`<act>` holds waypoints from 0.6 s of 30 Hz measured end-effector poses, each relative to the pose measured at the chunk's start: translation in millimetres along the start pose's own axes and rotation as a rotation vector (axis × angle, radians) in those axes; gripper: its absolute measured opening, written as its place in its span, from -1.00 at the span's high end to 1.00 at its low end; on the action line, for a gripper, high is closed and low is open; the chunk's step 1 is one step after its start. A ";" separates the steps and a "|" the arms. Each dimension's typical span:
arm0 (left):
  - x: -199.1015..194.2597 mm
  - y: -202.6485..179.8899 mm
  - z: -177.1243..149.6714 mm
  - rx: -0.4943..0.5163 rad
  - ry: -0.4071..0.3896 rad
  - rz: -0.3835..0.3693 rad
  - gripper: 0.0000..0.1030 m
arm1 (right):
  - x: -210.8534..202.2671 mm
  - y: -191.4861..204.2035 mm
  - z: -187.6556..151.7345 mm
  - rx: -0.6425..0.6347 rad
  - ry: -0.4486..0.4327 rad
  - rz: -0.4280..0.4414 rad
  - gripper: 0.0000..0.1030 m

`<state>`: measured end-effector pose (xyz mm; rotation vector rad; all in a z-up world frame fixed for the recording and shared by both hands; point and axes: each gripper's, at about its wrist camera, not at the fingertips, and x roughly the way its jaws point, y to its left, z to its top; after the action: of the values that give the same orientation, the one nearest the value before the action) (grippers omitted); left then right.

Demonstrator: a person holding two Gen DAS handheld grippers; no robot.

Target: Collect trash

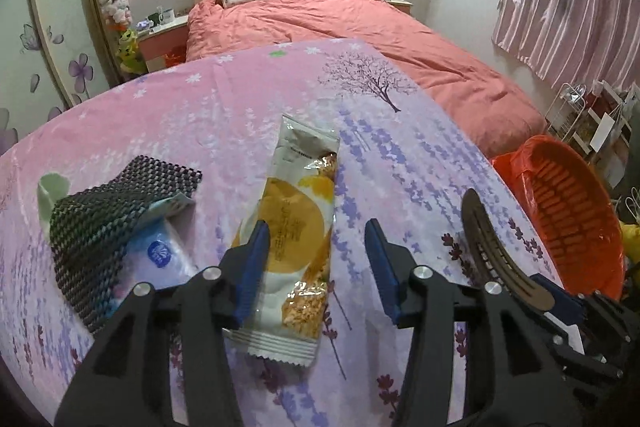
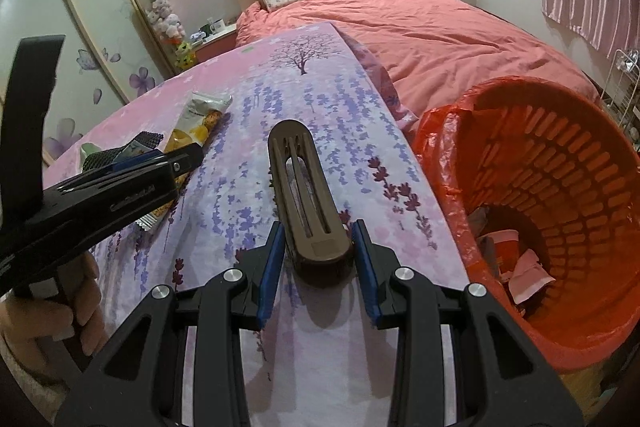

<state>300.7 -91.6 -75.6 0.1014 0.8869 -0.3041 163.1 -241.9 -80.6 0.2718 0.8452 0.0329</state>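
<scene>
Left gripper (image 1: 316, 259) sits at the bottom centre of the left wrist view with its jaws apart; its left blue pad overlaps the edge of a yellow and white snack wrapper (image 1: 298, 227), but the pads do not press on it. At the far left of that view, a black mesh mat (image 1: 100, 223) lies partly over a blue and white tissue pack (image 1: 160, 259). The wrapper lies flat at the centre of a pink and lavender flowered cloth (image 1: 200, 115), its long side running up the frame. Right of centre, a brown brush (image 1: 496, 251) reaches into the lower right, and an orange basket (image 1: 572, 219) lined with an orange bag stands at the right edge. In the right wrist view, the left gripper enters from the left edge, carried by a hand (image 2: 52, 311) at lower left, with the wrapper just beyond its tip. At bottom centre, the right gripper (image 2: 318, 251) clamps the near end of the brush, a blue pad on each side, the brush pointing up the frame over the cloth. At the right, the basket holds crumpled pink and red scraps (image 2: 516, 263). A bed (image 2: 460, 35) with a coral cover fills the upper right.
</scene>
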 end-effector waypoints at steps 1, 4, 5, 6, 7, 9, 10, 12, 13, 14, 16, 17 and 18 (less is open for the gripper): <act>1.9 0.3 -0.4 -0.002 0.008 -0.009 0.32 | -0.4 0.2 0.1 0.001 0.000 0.000 0.31; 3.8 2.0 -6.8 0.000 0.023 -0.026 0.69 | -0.8 1.0 -0.2 0.001 0.000 -0.004 0.31; 1.6 3.9 -9.5 0.000 0.026 -0.038 0.73 | -1.0 0.9 -0.3 0.000 0.000 -0.005 0.31; -0.2 6.1 -11.2 -0.004 0.028 -0.047 0.75 | -1.0 1.0 -0.8 -0.001 0.000 -0.005 0.31; -3.4 10.0 -13.8 -0.010 0.029 -0.057 0.75 | -1.2 1.0 -0.9 -0.002 0.000 -0.004 0.31; -9.2 15.4 -18.5 -0.015 0.017 -0.037 0.73 | -1.1 1.0 -1.0 -0.001 0.000 -0.003 0.31; -12.7 18.9 -20.6 -0.016 0.003 -0.026 0.67 | -1.1 1.1 -1.3 -0.002 0.000 -0.005 0.31; -18.6 21.3 -20.6 -0.016 -0.019 -0.025 0.31 | -1.2 1.1 -1.8 -0.004 0.000 -0.007 0.31; -22.1 21.3 -19.0 -0.013 -0.035 -0.014 0.22 | -1.1 0.8 -1.3 -0.002 0.000 -0.004 0.31; -25.6 20.8 -16.9 -0.008 -0.053 -0.005 0.03 | -1.1 0.4 -1.7 -0.001 0.001 -0.003 0.31; -28.0 18.9 -13.2 0.004 -0.073 0.017 -0.20 | -1.3 1.0 -1.8 -0.001 0.001 -0.003 0.31; -26.4 18.6 -10.8 0.010 -0.074 0.022 -0.26 | -1.4 0.6 -2.3 -0.002 0.001 -0.004 0.31; -23.4 18.9 -9.0 0.012 -0.066 0.029 -0.27 | -1.6 0.8 -2.9 -0.004 0.002 -0.006 0.31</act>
<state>285.8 -66.5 -63.9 0.1147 0.8177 -0.2847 159.9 -240.7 -81.1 0.2657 0.8479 0.0297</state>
